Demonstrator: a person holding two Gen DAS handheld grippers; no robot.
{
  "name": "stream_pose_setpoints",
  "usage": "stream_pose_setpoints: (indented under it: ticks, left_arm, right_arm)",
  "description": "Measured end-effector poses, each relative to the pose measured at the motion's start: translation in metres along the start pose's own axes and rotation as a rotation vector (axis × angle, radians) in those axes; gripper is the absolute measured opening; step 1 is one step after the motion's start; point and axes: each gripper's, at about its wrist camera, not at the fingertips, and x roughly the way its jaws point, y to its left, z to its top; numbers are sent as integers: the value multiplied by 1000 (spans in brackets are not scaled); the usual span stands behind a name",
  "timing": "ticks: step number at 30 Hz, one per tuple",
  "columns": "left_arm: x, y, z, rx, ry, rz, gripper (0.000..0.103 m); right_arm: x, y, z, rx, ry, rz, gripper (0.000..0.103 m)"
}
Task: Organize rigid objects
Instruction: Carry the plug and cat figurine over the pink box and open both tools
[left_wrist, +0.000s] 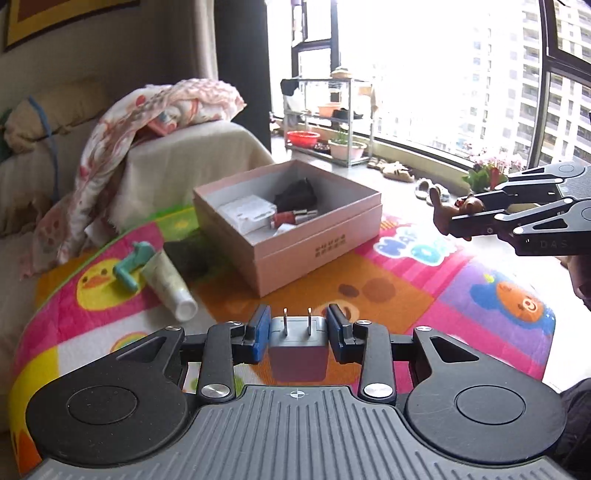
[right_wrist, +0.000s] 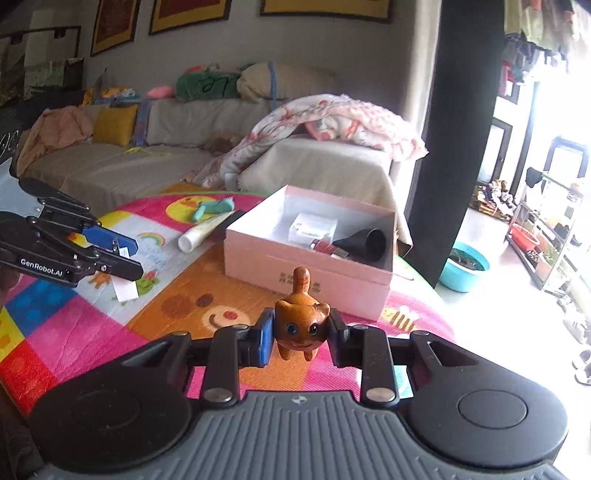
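Note:
My left gripper (left_wrist: 297, 332) is shut on a grey plug adapter (left_wrist: 298, 349), prongs pointing forward, above the play mat in front of the pink box (left_wrist: 314, 254). My right gripper (right_wrist: 302, 334) is shut on a brown cat figurine (right_wrist: 301, 321), held above the mat near the box's (right_wrist: 306, 273) front side. The open box holds a white charger (left_wrist: 249, 214), a red tube (left_wrist: 291, 218) and a black funnel-shaped piece (right_wrist: 369, 242). The right gripper with the figurine (left_wrist: 448, 218) also shows at the right of the left wrist view. The left gripper (right_wrist: 122, 254) shows at the left of the right wrist view.
A white cream tube (left_wrist: 168, 286) and a teal plastic handle (left_wrist: 131, 267) lie on the colourful mat (left_wrist: 406, 295) left of the box. A sofa with a floral blanket (right_wrist: 332, 125) stands behind. A blue basin (right_wrist: 465, 267) and a shelf rack (left_wrist: 328, 118) stand near the window.

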Motion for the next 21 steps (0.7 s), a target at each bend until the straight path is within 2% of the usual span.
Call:
stream_pose_setpoints:
  ticks: [4,7,11,15,21]
  left_arm:
    - [1,-3,33,21,-60,8,37]
    - [1,3,70,24,-138,27,37]
    - [21,23,119,-46,-199,17,37]
    - [64,47,150,-149,-165,-14,37]
    - [119,69,141,-261,-94,-52,37]
  right_arm:
    - [-15,-16,8,45,-85,-37,28]
    - [-22,-22,17,53,-135,-56,28]
    - [-18,-28,30,70,-169,-63,28]
    - [-4,-37,45,97,-181,-75,28]
    - [44,-50,63,113,-134,-95,28]
